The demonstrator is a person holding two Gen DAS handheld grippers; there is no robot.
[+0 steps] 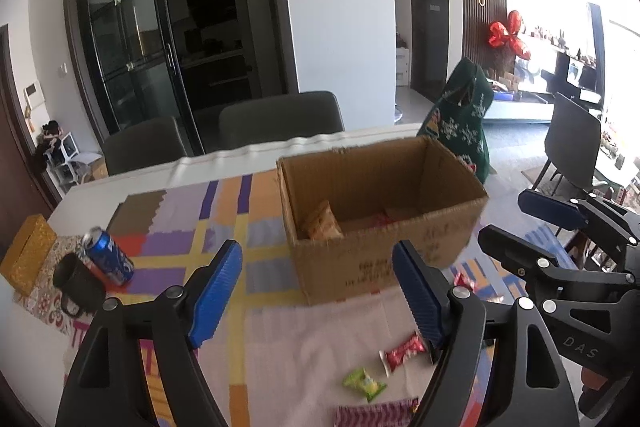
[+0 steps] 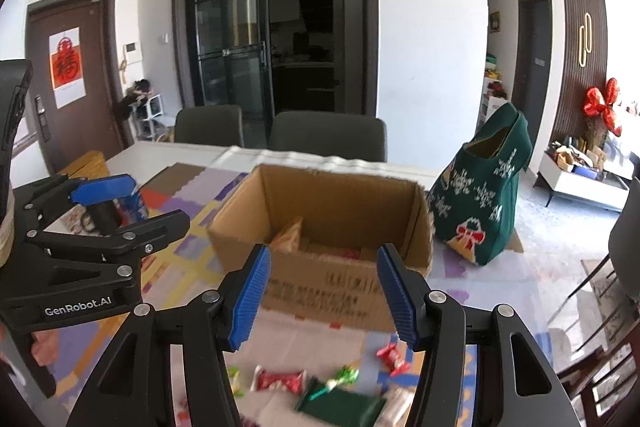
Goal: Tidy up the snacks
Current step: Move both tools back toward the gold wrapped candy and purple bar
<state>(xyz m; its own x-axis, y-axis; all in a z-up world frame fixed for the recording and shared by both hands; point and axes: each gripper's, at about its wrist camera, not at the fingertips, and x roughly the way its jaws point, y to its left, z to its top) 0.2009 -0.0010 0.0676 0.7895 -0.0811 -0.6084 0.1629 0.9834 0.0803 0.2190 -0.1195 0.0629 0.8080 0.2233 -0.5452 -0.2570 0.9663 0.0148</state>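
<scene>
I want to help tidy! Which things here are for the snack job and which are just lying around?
For the job: open brown cardboard box, red wrapped candy, green wrapped candy.
Just lying about: blue drink can, black mug, green knitted snowflake bag.

Both wrist cameras sit low and near, looking slightly down across the patchwork-clothed table (image 1: 224,211) toward the open brown cardboard box (image 1: 376,211) and far dark glass doors (image 2: 240,39). The left view stands left of the right; both share the box.
</scene>
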